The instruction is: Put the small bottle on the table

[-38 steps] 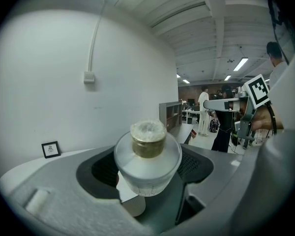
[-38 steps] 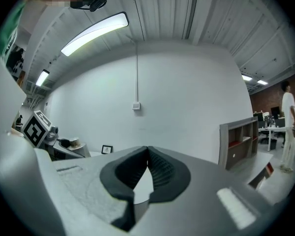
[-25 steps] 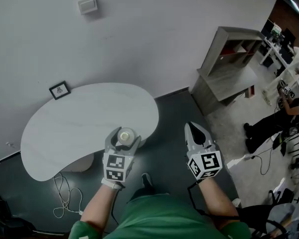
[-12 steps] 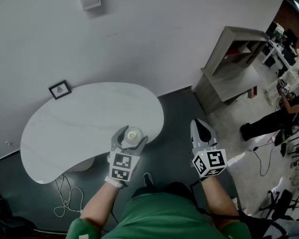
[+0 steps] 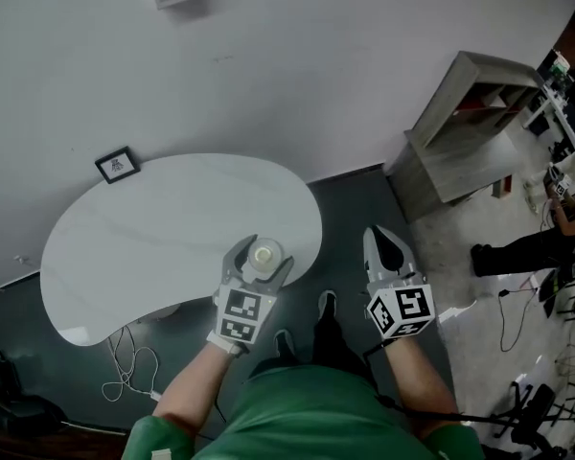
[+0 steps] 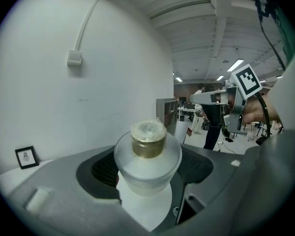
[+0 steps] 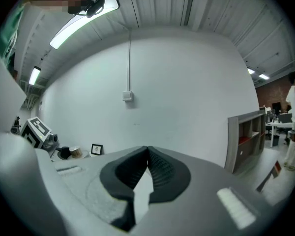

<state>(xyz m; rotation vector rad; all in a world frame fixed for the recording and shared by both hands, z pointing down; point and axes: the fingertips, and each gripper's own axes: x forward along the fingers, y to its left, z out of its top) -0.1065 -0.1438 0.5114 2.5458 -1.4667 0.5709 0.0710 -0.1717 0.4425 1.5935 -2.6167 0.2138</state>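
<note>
A small frosted bottle [image 5: 263,256] [image 6: 147,159] with a gold neck and a pale stopper stands upright between the jaws of my left gripper [image 5: 259,260] [image 6: 147,173], which is shut on it. In the head view the bottle hangs over the near right edge of the white kidney-shaped table [image 5: 163,238]. My right gripper [image 5: 386,249] [image 7: 145,168] is shut with nothing in it, out over the dark floor to the right of the table. In the right gripper view the left gripper with the bottle [image 7: 73,153] shows small at the far left.
A small framed picture [image 5: 118,165] stands at the table's far left edge against the white wall. A grey shelf unit [image 5: 470,123] stands to the right. A white cable [image 5: 125,372] lies on the floor under the table. A person [image 5: 527,247] is at the far right.
The left gripper with the bottle has moved forward and slightly right over the table's near edge. The right gripper has shifted little.
</note>
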